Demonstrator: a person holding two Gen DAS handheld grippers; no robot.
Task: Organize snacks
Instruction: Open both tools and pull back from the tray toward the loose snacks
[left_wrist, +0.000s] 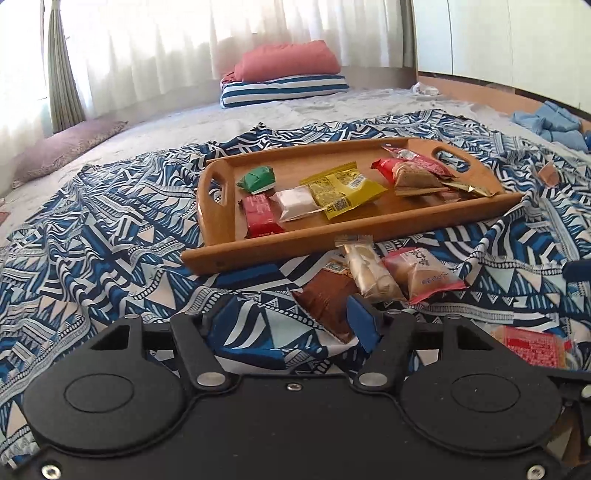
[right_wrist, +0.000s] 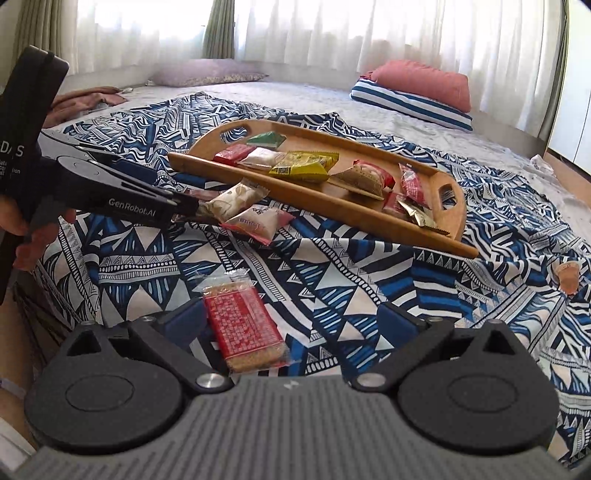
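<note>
A wooden tray (left_wrist: 258, 247) (right_wrist: 280, 192) lies on a blue patterned cloth and holds several wrapped snacks: green, red, white, yellow. In front of it lie a brown packet (left_wrist: 325, 299), a beige packet (left_wrist: 369, 273) (right_wrist: 232, 199) and a pink-edged packet (left_wrist: 424, 277) (right_wrist: 258, 221). My left gripper (left_wrist: 291, 321) is open, its right finger beside the brown packet; it shows from the side in the right wrist view (right_wrist: 184, 210). My right gripper (right_wrist: 291, 317) is open around a red cracker packet (right_wrist: 243, 328) (left_wrist: 532, 345), which lies by the left finger.
A small brown snack (right_wrist: 567, 277) (left_wrist: 548, 173) lies on the cloth to the right. Striped and pink pillows (left_wrist: 284, 74) (right_wrist: 417, 92) sit at the back. A purple pillow (left_wrist: 66, 147) lies by the curtains. Blue fabric (left_wrist: 554, 123) lies far right.
</note>
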